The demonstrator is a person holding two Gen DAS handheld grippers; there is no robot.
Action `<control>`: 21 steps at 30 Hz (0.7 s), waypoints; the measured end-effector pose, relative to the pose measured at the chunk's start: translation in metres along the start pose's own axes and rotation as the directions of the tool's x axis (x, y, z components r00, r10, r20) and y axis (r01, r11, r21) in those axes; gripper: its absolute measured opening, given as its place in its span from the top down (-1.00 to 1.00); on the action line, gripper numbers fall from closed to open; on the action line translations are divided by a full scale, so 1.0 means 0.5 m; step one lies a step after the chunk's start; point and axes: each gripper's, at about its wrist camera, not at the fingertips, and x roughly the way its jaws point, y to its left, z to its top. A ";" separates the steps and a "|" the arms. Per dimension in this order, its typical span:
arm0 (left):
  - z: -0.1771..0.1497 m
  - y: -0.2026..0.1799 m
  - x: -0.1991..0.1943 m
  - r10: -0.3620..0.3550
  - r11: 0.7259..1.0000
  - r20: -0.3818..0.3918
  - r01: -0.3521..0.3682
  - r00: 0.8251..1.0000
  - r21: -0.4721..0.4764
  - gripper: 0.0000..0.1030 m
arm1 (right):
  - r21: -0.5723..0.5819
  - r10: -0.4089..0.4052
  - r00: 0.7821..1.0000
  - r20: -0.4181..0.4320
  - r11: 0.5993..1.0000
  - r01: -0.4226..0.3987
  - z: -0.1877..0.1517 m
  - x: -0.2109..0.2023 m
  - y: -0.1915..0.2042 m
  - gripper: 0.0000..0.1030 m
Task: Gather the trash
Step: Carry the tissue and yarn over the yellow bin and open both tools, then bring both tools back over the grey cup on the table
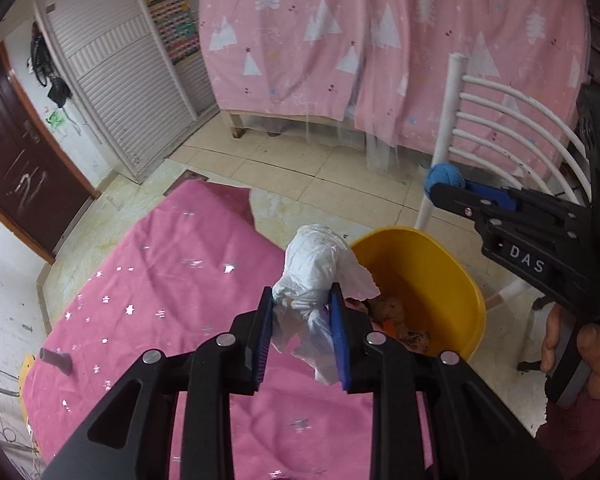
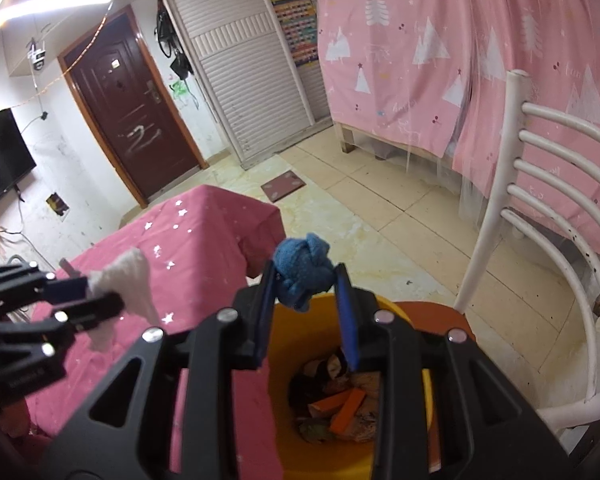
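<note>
My left gripper (image 1: 302,300) is shut on a crumpled white tissue (image 1: 320,264), held over the edge of the pink tablecloth just left of the yellow bin (image 1: 452,276). In the right wrist view that gripper (image 2: 94,290) and its white tissue (image 2: 134,280) appear at the left. My right gripper (image 2: 306,276) is shut on a blue crumpled wad (image 2: 302,268), right above the yellow bin (image 2: 284,364), which holds orange scraps and other trash. The left wrist view shows the right gripper (image 1: 444,190) with the blue wad (image 1: 444,174) beyond the bin.
A table under a pink star-print cloth (image 1: 172,280) lies left of the bin, with a small grey tube (image 1: 56,360) on it. A white chair (image 2: 540,216) with a red seat stands right of the bin. Pink curtains, a white wardrobe and a brown door line the far side.
</note>
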 end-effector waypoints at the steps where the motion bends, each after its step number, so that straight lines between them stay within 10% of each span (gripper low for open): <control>1: 0.003 -0.008 0.006 -0.006 1.000 -0.003 0.006 1.000 0.005 0.64 | 0.001 0.002 1.000 -0.001 1.000 -0.002 -0.001 0.000 -0.005 0.46; 11: 0.025 -0.032 0.054 -0.219 0.973 -0.052 0.214 0.974 -0.091 0.39 | 0.017 0.033 0.999 -0.033 0.999 -0.032 -0.016 0.002 -0.026 0.40; 21: 0.024 0.031 0.050 -0.220 0.958 -0.020 0.212 0.975 -0.193 0.03 | 0.019 0.046 0.998 -0.035 0.999 -0.046 -0.013 0.001 -0.023 0.11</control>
